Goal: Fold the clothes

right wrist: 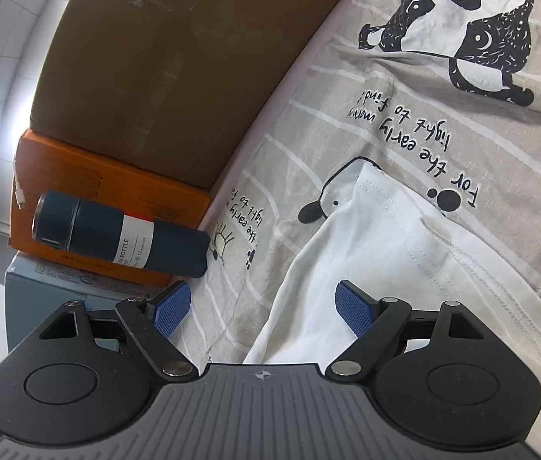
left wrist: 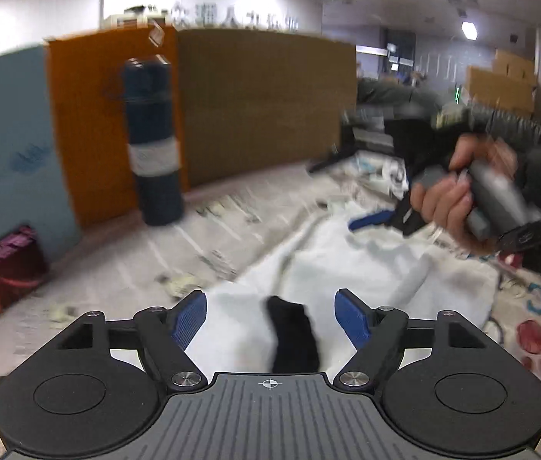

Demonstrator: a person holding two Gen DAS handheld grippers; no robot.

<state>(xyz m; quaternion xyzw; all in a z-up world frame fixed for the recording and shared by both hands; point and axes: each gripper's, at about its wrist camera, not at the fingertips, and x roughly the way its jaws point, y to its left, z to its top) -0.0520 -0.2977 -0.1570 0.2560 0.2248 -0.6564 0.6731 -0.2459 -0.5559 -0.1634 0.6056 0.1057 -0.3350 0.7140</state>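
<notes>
A white garment [left wrist: 332, 264] lies spread on a printed sheet [left wrist: 213, 222]. A black patch of it [left wrist: 293, 333] sits between my left gripper's blue pads. My left gripper [left wrist: 270, 318] is open, low over the garment's near end. My right gripper [right wrist: 263, 310] is open over a white sleeve [right wrist: 351, 253] that lies under its right pad. The right gripper also shows in the left wrist view [left wrist: 378, 218], held in a hand, at the garment's far edge. The left view is blurred.
A dark blue bottle [right wrist: 124, 234] with a white label stands at the sheet's edge [left wrist: 153, 142]. Behind it stand an orange box [right wrist: 78, 188], a brown cardboard box [right wrist: 178, 57] and a pale blue box [left wrist: 2, 145]. The sheet [right wrist: 404, 122] bears cartoon dogs and text.
</notes>
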